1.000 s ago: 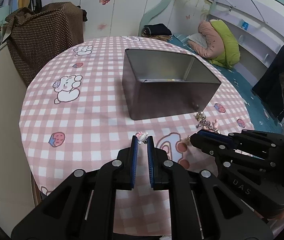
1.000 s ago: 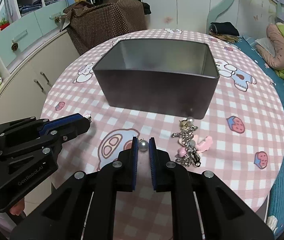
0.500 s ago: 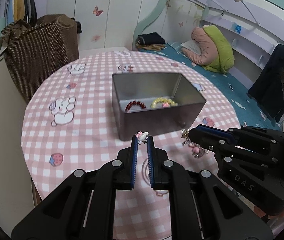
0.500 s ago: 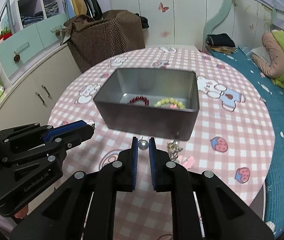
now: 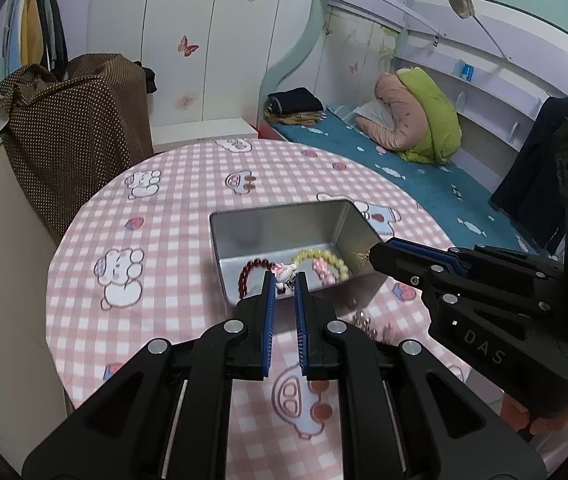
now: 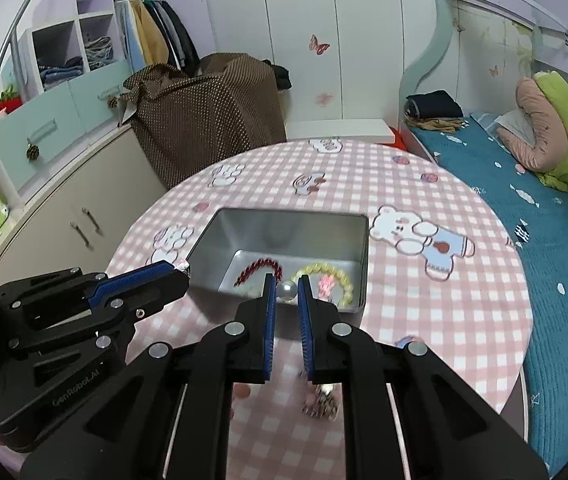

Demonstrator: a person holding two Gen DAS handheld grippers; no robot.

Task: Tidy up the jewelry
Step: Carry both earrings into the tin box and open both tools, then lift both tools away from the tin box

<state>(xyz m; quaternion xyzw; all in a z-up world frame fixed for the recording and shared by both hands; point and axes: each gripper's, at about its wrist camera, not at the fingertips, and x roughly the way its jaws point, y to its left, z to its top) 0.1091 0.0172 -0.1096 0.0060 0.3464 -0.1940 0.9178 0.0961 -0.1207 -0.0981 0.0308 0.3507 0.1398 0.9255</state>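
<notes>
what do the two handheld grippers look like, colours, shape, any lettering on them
Both are matte black plastic with angular linkage arms, silver round pivot bolts and two narrow fingers lined with ribbed blue pads. The left gripper shows pale "GenRobot.AI" lettering on its body in the right wrist view. The right gripper carries "DAS" lettering in the left wrist view. No cables or sleeves show.

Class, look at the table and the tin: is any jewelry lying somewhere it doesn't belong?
Yes. A small heap of chain and pink charms lies loose on the checked tablecloth, outside the metal tin, while the red bracelet and yellow bracelet sit inside it. The heap is blurred, so its pieces cannot be told apart.
</notes>
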